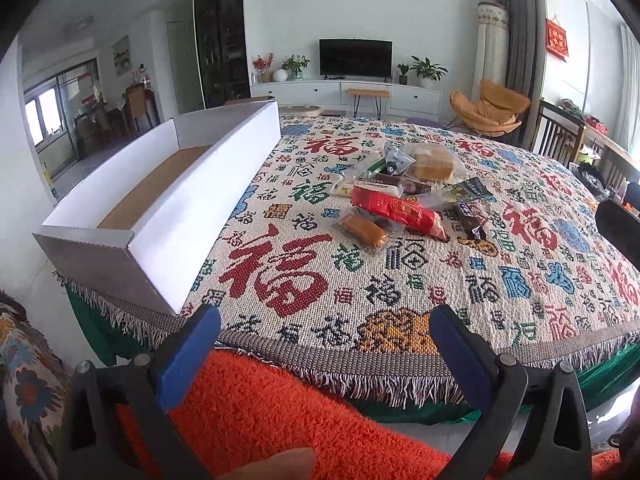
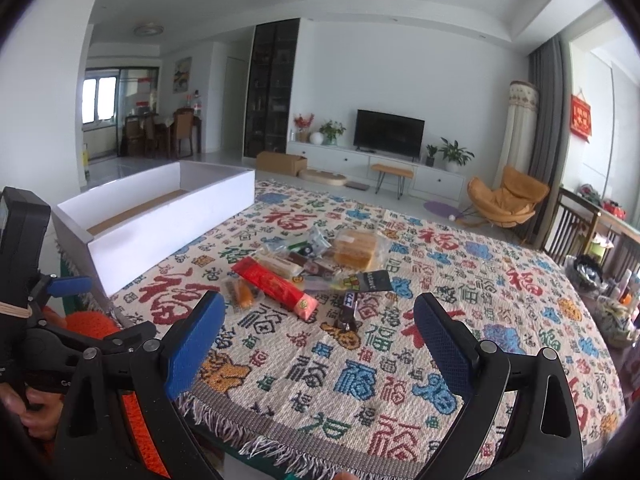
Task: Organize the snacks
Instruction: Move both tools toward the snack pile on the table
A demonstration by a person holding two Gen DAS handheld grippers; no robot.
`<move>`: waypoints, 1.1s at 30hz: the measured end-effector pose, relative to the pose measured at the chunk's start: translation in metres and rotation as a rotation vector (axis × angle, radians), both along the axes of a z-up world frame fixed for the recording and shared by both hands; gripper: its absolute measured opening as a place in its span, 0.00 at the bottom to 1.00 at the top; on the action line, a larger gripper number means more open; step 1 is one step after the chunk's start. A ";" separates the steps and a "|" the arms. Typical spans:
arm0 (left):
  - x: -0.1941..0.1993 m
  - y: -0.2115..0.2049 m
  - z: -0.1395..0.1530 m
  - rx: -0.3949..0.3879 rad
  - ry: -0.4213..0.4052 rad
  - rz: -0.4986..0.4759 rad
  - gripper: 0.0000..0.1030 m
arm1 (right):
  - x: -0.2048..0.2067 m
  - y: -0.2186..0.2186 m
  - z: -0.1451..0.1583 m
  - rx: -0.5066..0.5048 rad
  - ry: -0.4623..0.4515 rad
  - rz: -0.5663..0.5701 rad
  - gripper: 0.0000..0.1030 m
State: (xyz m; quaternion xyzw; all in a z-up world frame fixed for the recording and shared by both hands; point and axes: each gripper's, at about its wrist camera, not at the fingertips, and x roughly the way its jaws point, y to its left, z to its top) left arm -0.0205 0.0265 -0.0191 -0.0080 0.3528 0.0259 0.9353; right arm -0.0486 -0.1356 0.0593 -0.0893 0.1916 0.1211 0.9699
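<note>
Both grippers have their fingers spread apart and hold nothing. Only the right wrist view shows the left gripper (image 2: 68, 285) from the side, with a hand (image 2: 34, 412) under it; the right gripper (image 2: 320, 324) hangs over the table edge. The left gripper (image 1: 326, 320) faces the patterned cloth (image 1: 520, 280). The snacks (image 1: 404, 196) lie piled on this cloth, near the white box (image 1: 188, 200), which shows only its brown bottom
</note>
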 end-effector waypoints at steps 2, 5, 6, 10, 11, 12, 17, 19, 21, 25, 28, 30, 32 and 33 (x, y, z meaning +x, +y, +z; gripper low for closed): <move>0.002 -0.001 -0.002 -0.006 0.006 -0.002 1.00 | 0.000 -0.002 -0.001 -0.005 -0.006 -0.009 0.94; 0.008 -0.006 -0.008 -0.010 0.025 -0.018 1.00 | 0.003 -0.005 -0.006 -0.016 -0.006 -0.031 0.94; 0.010 -0.007 -0.009 -0.009 0.033 -0.025 1.00 | 0.005 -0.005 -0.008 -0.023 -0.006 -0.038 0.94; 0.016 -0.010 -0.016 -0.007 0.056 -0.043 1.00 | 0.014 -0.004 -0.019 -0.042 0.021 -0.061 0.94; 0.017 -0.010 -0.017 -0.008 0.060 -0.047 1.00 | 0.016 -0.003 -0.021 -0.048 0.028 -0.065 0.94; 0.018 -0.009 -0.019 -0.010 0.064 -0.050 1.00 | 0.018 -0.002 -0.024 -0.056 0.032 -0.068 0.94; 0.024 -0.002 -0.027 -0.028 0.094 -0.049 1.00 | 0.023 0.006 -0.032 -0.087 0.052 -0.061 0.94; 0.026 -0.001 -0.029 -0.029 0.103 -0.047 1.00 | 0.026 0.009 -0.036 -0.092 0.060 -0.058 0.94; 0.028 0.000 -0.032 -0.030 0.113 -0.047 1.00 | 0.028 0.011 -0.039 -0.086 0.067 -0.055 0.94; 0.030 0.002 -0.036 -0.030 0.125 -0.045 1.00 | 0.035 0.017 -0.045 -0.094 0.086 -0.051 0.94; 0.031 0.003 -0.038 -0.033 0.133 -0.044 1.00 | 0.037 0.022 -0.048 -0.103 0.095 -0.041 0.94; 0.032 0.003 -0.039 -0.032 0.137 -0.046 1.00 | 0.037 0.024 -0.049 -0.106 0.095 -0.033 0.94; 0.032 0.002 -0.039 -0.027 0.139 -0.047 1.00 | 0.037 0.026 -0.050 -0.111 0.094 -0.029 0.94; 0.032 0.002 -0.040 -0.024 0.140 -0.048 1.00 | 0.037 0.026 -0.050 -0.111 0.094 -0.028 0.94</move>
